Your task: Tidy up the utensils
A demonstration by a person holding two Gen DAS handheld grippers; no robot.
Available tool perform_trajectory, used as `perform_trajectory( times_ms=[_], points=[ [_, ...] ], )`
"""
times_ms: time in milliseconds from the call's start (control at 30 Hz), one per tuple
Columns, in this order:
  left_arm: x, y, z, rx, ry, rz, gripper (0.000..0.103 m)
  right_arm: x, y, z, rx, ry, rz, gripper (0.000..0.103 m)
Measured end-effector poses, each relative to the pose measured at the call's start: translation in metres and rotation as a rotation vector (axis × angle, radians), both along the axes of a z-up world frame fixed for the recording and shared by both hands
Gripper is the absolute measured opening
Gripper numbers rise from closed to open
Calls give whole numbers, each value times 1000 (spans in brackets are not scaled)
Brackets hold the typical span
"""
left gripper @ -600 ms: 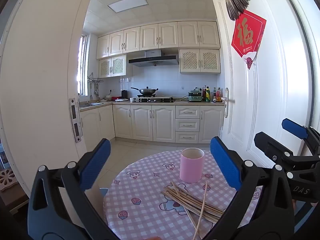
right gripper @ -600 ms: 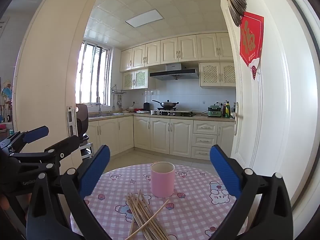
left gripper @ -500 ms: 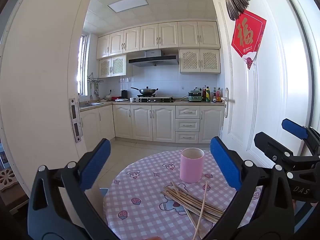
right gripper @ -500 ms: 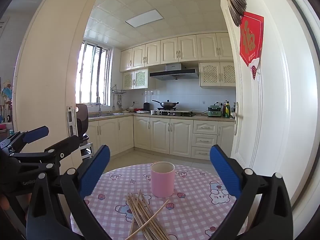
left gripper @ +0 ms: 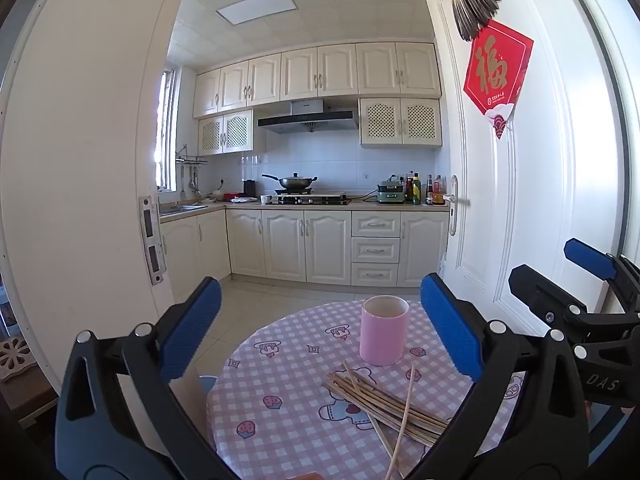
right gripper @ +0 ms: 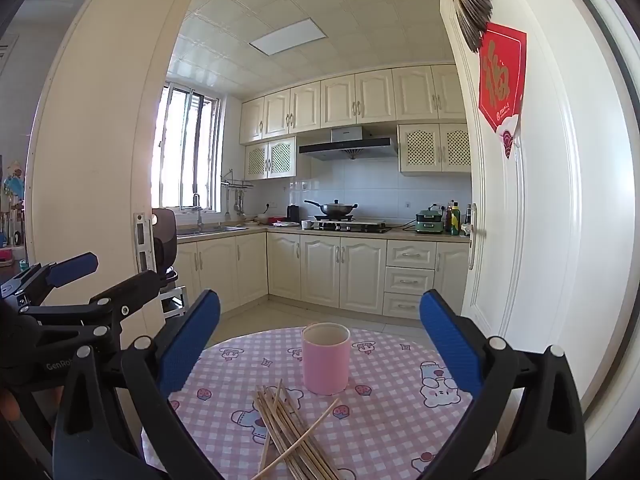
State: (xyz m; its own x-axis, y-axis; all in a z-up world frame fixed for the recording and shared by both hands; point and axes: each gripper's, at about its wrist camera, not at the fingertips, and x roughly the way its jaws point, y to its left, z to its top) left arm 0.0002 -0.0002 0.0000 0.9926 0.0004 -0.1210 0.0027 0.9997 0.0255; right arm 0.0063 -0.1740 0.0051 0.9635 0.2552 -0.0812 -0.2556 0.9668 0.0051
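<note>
Pink cup (left gripper: 384, 330) stands upright on the round table (left gripper: 280, 380) w/ pink-and-white checked cloth, mouth open upward; taking the cup as the landmark for everything else. Bundle of wooden chopsticks (left gripper: 384, 404) lies flat on the cloth just on the near side of the cup, close to its base but not touching as far as the views show; most sticks lie roughly parallel, w/ a couple of loose ones crossed over the pile at an angle. In the right wrist view the same chopsticks (right gripper: 292, 432) fan out near-left of the cup (right gripper: 325, 358), one stray stick crossing diagonally toward the cup's near-right. Left gripper (left gripper: 320, 336) hovers above the near edge of the table, jaws spread wide w/ the cup framed between the blue pads (left gripper: 192, 328), nothing held. Right gripper (right gripper: 320, 344) is likewise wide open & empty, blue pads (right gripper: 188, 340) flanking the cup from the near side, well apart from it. Each gripper shows in the other's view: right gripper (left gripper: 580, 280) off to the cup's right, left gripper (right gripper: 80, 284) off to the cup's left. Beyond the cup, far side: kitchen cabinets (left gripper: 320, 244), a wok (left gripper: 294, 181) on the stove, range hood above. Right of the cup, a white door (left gripper: 520, 200) w/ a red decoration (left gripper: 496, 72).
</note>
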Motion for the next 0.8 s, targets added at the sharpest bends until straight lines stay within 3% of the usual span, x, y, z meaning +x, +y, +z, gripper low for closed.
perform_trajectory(
  times_ms=[800],
  points=[
    [-1,1,-2,1,-1,1,97,1,-1,-4,4,6,0,96]
  ],
)
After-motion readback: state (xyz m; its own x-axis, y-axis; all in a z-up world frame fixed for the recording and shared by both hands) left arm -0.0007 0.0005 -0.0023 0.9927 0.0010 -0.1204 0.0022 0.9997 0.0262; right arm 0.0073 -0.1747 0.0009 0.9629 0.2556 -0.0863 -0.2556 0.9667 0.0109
